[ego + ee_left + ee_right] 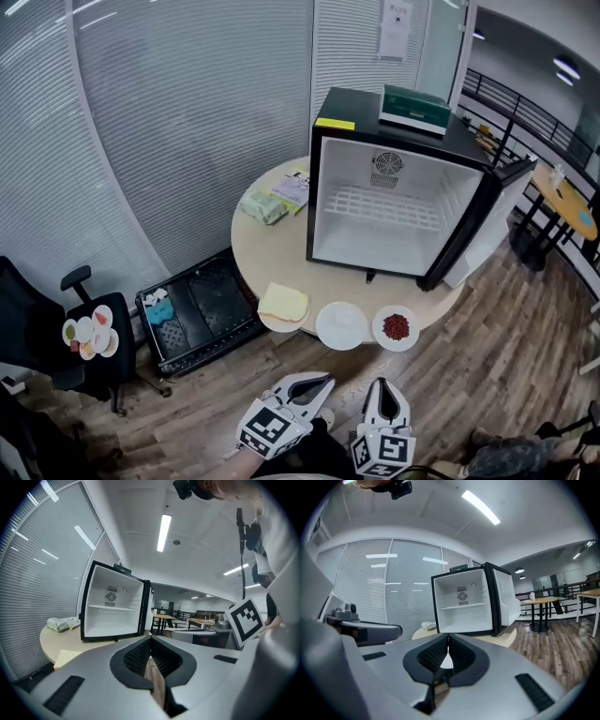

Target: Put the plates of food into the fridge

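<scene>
1. The left tool (pixel 317 382) is pinched shut. Its tips meet and nothing sits between them. It hangs low over the wooden floor, short of the table.
2. The right tool (pixel 386 388) is just beside it, also closed and empty, and points toward the fridge.
3. Nearest ahead is the round beige table (pixel 272 248), with three plates in a row right along its near rim.
   - On the left is the white plate with a pale yellow slice of bread (pixel 283 304).
   - In the middle is the white plate with a pale helping I cannot identify (pixel 341 325).
   - On the right is the white plate with a small heap of red food (pixel 396 327).
   - None of them is in the fridge yet.
4. Behind them stands the black mini fridge with a white interior (pixel 394 202). Its door (pixel 487 230) is swung open to the right, and both the white wire shelf (pixel 389 204) and the floor below it are bare.
5. What could go wrong, as I judge it:
   - A tool that reaches a plate while closed would shove it rather than grip it. With the plates this close to the rim, a nudge could tip one onto the floor.
   - The plates lie just beside one another, so lifting one could knock its neighbour.
   - A pinch on a thin rim may let the plate sag, so that the loose red food or the bread slides off.
   - A tilted plate could catch on the fridge's front edge or the wire shelf.
   - The open door stands near the right tool's likely path and could be bumped.
</scene>
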Available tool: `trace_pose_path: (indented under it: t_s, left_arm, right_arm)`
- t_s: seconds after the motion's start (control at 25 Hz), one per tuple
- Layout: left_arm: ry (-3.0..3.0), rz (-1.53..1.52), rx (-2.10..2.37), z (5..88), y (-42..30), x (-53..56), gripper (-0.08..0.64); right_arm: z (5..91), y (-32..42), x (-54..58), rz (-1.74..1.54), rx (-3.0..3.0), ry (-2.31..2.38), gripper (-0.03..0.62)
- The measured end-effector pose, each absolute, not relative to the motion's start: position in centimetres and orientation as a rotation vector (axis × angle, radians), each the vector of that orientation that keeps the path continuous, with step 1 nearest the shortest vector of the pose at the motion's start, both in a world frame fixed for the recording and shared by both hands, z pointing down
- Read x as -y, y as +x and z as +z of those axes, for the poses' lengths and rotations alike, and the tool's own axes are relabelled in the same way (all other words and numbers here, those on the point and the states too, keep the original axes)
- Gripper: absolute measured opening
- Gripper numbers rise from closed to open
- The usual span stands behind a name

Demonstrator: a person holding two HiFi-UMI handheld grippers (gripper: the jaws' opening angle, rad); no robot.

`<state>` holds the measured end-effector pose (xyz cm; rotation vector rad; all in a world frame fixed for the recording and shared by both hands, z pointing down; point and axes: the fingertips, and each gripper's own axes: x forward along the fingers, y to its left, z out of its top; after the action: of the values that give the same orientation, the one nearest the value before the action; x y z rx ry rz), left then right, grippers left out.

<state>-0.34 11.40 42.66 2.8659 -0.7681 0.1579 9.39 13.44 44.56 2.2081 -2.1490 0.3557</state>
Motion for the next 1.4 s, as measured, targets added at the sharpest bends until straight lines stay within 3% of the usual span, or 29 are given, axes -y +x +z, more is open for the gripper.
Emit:
trace_pose_path:
  t_s: [0.52, 1.4]
  left_arm:
    - [2.859, 0.123, 0.82, 42.7, 6.8, 1.5, 0.005]
    - [2.871, 0.202, 0.653, 44.3, 10.3, 3.3, 0.005]
  right_arm:
    - [43.5, 15.8, 0.7, 0.275, 2.266, 2.134, 0.008]
    - [45.5, 18.0, 2.1, 0.404, 2.222, 2.219, 0.008]
